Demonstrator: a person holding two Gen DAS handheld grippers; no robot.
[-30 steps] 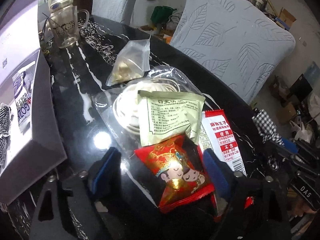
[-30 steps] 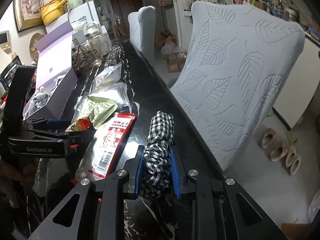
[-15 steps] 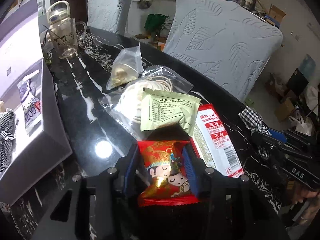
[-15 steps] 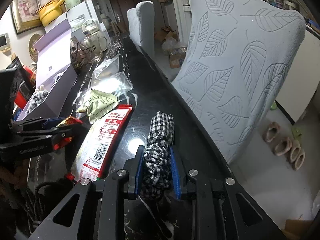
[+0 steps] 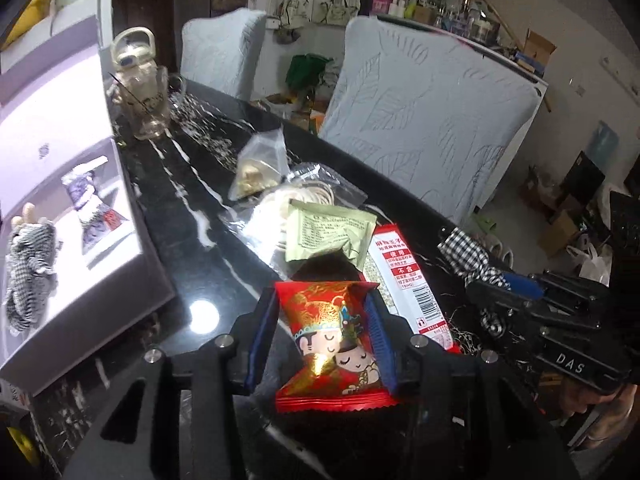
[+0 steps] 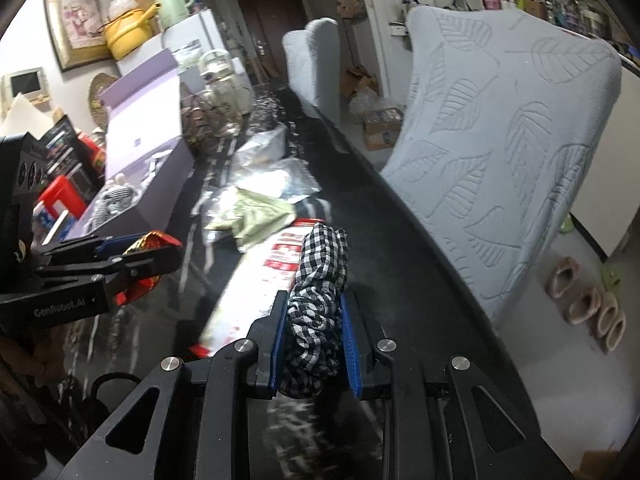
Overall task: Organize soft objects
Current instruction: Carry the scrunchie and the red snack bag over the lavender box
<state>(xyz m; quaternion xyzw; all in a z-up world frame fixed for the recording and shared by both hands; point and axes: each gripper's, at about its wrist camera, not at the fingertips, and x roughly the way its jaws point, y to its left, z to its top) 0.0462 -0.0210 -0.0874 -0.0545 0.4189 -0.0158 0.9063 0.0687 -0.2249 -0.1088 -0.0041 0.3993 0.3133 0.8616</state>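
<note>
Soft objects head for the purple box on the black table. Right gripper pinches the checked cloth; left gripper, open a second ago, now lifts the red packet (both loaded).

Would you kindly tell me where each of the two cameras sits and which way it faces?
Left wrist: sits behind the left tool, looking along the black table toward the chairs; its fingers clamp a red snack packet.
Right wrist: sits behind the right tool, looking down the table toward the door; its fingers clamp a checkered cloth.
Shared: each sees the other tool, the purple box and the green sachet.
</note>
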